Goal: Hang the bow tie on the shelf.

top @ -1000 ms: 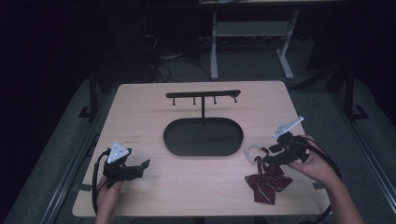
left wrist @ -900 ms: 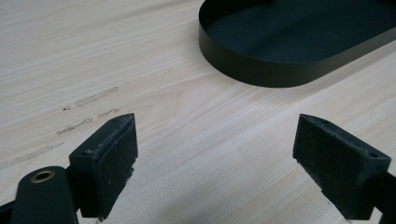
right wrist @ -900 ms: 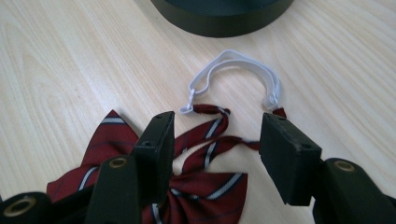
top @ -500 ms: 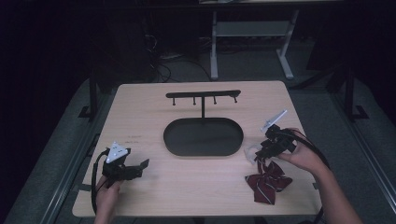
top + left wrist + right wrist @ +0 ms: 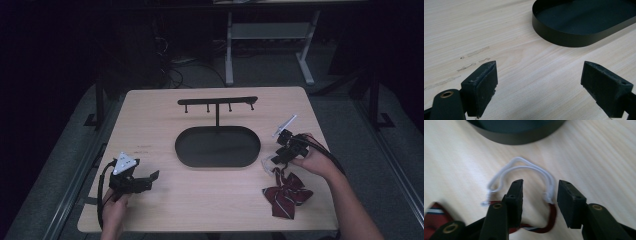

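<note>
You are working at a pale wooden counter [image 5: 200,210] in a dark room.

Your right claw [image 5: 539,192] is low over the counter's near right part. It is tipped down at the white elastic neck loop [image 5: 524,163] of a dark red bow tie with thin pale stripes [image 5: 286,196]. Its jaws have just been closing. The right-hand strand of the loop, where it joins the red band, lies between them, but the pads do not press on it yet, so the claw is released. The bow tie lies flat on the counter just nearer to you than that claw, with its loop spread toward the tray.

This looks like the pick-up step. The next move calls for you to finish the squeeze on the thin cord, low enough that it does not slip out from under the pads, and then lift.

Your left claw [image 5: 540,75] is at the near left. It hovers over bare wood with its jaws spread wide and nothing between them.

At the centre of the counter is a black oval metal tray [image 5: 180,150]. A black bar with four small pegs [image 5: 217,101] stands on a post at the tray's far edge and is likely where the loop is meant to hang.

Beyond the counter are grey flooring, loose cables and the pale legs of a metal frame [image 5: 229,55] in shadow.
</note>
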The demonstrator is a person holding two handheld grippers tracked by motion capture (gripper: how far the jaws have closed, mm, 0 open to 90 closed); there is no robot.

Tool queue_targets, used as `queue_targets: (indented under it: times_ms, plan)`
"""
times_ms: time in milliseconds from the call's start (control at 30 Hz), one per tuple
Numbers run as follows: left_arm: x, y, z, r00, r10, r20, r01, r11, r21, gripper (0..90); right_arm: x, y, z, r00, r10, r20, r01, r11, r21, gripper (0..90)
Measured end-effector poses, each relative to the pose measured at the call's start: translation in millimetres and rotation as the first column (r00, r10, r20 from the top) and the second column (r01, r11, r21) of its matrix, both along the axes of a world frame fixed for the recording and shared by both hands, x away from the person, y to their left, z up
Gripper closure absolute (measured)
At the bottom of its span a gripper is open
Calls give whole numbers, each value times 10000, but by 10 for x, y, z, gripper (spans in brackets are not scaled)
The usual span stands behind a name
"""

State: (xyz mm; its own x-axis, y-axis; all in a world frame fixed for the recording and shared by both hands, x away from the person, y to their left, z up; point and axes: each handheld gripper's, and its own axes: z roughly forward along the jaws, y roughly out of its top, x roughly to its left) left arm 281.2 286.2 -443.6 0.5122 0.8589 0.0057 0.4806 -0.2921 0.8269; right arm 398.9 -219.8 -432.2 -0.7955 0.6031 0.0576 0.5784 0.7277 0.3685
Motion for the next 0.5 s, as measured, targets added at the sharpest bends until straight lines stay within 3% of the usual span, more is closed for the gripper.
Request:
queue_targets:
  times_ms: [267, 500]
  plan:
    - [-4, 5, 2, 10000, 6, -8, -6, 10000, -23, 135, 53, 41, -95, 9998, -43, 177, 55, 9978, -663, 731]
    - [-9, 8, 6, 10000, 9, -12, -9, 10000, -20, 135, 38, 40, -111, 9996, 3, 286, 22, 9963, -865, 815]
